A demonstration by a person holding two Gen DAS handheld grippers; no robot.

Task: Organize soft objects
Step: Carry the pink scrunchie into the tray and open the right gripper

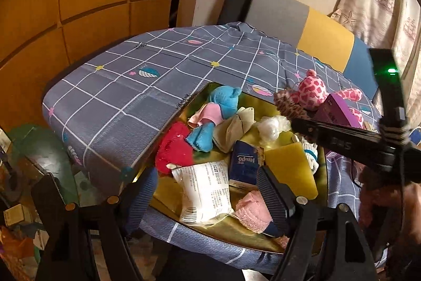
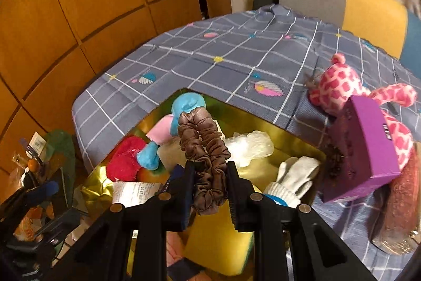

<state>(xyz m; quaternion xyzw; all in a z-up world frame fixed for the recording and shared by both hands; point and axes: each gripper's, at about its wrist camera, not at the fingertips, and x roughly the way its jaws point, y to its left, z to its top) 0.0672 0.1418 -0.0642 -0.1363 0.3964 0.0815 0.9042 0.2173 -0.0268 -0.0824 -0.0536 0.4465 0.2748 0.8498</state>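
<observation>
Hidden: your right gripper (image 2: 210, 191) covered the lower part of the scrunchie (image 2: 204, 149), and your left wrist view showed only a brown ruffled bit of it (image 1: 285, 103) beyond the gripper's black arm.
Cut off: the pink spotted toy (image 2: 339, 86) sat partly behind the purple box (image 2: 368, 149) on the checked cloth (image 2: 210, 54).
Hard to make out: the print on the white packet (image 1: 202, 191) was too small to read.
Scrunchie look: brown, satin, gathered in tight ruffles, squeezed into a narrow loop.
Scrunchie axis: its long side ran away from you, toward the blue toy (image 2: 188, 103).
Scrunchie place: you held it above the gold tray (image 2: 289, 138) of soft things.
Right tongs: narrowed, clamped on the scrunchie.
Left tongs: your left gripper (image 1: 210, 188) stood wide, holding nothing, over the tray's near edge.
</observation>
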